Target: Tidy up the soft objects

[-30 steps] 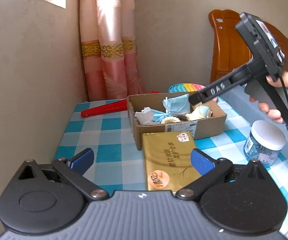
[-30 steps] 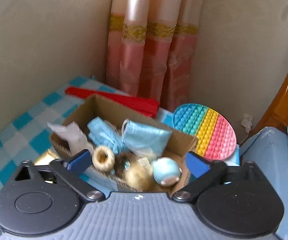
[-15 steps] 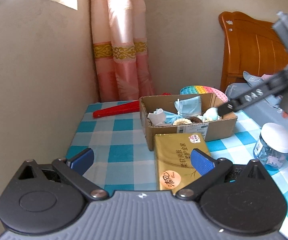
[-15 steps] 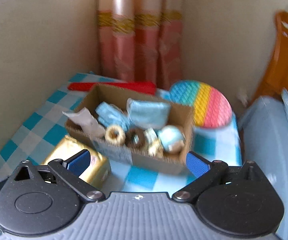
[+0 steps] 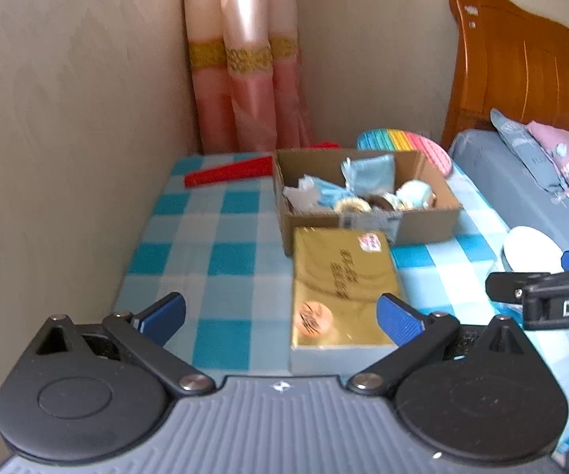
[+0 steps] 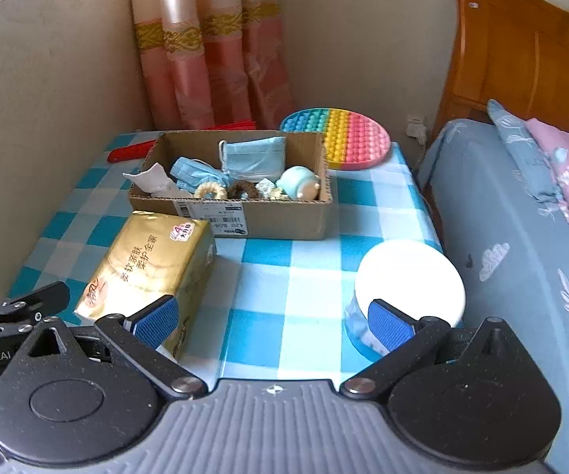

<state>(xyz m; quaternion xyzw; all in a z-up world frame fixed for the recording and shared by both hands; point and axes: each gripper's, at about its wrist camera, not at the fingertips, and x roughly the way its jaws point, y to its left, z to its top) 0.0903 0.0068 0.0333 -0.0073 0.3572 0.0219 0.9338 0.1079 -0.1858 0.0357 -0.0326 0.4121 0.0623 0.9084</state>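
A cardboard box (image 6: 284, 223) (image 5: 434, 221) at the back of the checked table holds soft items: blue face masks (image 6: 253, 156) (image 5: 369, 170), a white tissue (image 6: 152, 179), two scrunchies (image 6: 211, 190) and a pale blue round toy (image 6: 298, 183). My left gripper (image 5: 280, 316) is open and empty above the table's near edge, beside a gold tissue pack (image 5: 340, 276) (image 6: 150, 268). My right gripper (image 6: 272, 322) is open and empty over the table's front, near a white-lidded jar (image 6: 409, 286) (image 5: 531, 249).
A rainbow pop-it disc (image 6: 338, 136) leans behind the box. A red folded object (image 5: 229, 172) lies at the back left. Walls and a pink curtain (image 6: 209, 59) close off the left and back. A bed with a blue cover (image 6: 521, 237) and wooden headboard stands on the right.
My right gripper has pulled back from over the box to the table's front, empty. My left gripper has also drawn back and tilted; the box looks farther off.
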